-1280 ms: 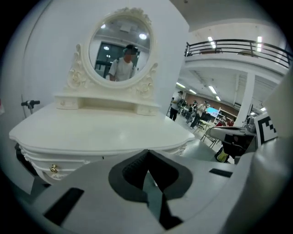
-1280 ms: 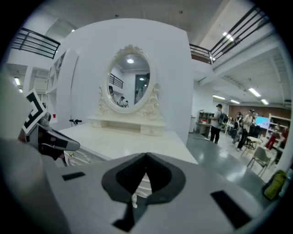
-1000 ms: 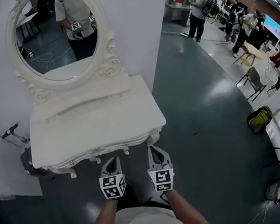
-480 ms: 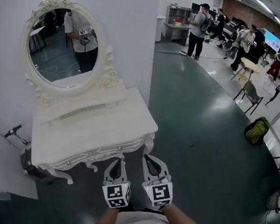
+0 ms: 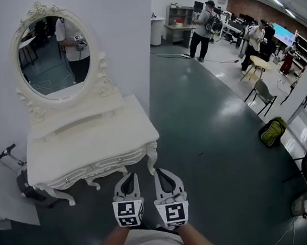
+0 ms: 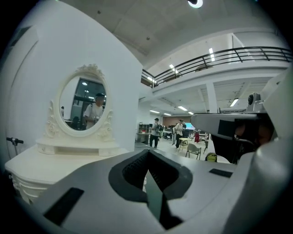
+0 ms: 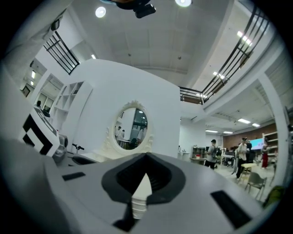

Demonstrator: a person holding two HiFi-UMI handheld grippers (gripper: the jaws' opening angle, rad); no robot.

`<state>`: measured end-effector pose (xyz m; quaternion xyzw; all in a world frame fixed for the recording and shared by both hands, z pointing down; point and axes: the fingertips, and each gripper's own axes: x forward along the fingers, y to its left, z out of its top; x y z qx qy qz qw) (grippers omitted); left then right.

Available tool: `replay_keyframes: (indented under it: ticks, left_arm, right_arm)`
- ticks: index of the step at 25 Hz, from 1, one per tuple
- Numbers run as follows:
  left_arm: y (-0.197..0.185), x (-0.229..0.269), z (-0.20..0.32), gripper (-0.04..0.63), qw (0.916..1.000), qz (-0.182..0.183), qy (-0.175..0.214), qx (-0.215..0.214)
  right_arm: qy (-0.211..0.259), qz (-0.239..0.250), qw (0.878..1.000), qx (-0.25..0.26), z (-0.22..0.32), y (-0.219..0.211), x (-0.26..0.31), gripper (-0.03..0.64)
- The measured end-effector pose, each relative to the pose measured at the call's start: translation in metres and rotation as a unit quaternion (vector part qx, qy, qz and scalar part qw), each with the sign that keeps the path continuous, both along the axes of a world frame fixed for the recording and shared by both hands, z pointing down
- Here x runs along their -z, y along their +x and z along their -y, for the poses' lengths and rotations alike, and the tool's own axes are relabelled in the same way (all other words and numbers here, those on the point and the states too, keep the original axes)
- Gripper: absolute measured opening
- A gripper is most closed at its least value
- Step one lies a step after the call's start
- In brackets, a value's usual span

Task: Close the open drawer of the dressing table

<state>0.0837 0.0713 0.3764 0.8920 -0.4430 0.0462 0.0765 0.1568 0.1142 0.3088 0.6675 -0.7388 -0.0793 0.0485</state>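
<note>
Hovering shut and empty before the dressing table.
Both the left gripper (image 5: 128, 178) and right gripper (image 5: 162, 173) have their jaws pressed together with nothing between them, side by side, tips aimed at the white dressing table (image 5: 91, 137) just ahead, not touching it. Its drawer (image 5: 99, 166) sits flush under the top; the oval mirror (image 5: 52, 57) rises beyond.

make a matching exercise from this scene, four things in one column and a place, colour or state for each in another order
1 mirror
2 left gripper
3 backpack
4 dressing table

a green, on the floor at the right
b white, stands on curved legs
c jaws shut, empty
d oval, reflects a person

Pairs: 1-d, 2-c, 3-a, 4-b
</note>
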Motion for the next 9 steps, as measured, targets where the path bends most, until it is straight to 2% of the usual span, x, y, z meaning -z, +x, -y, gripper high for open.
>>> replay_keyframes:
  ticks: [9]
  left_arm:
    - [0.053,0.002,-0.024,0.008,0.9977,0.001,0.008,-0.068]
  right_arm:
    - [0.000,0.002,0.998,-0.061,-0.029,0.041,-0.003,0.014]
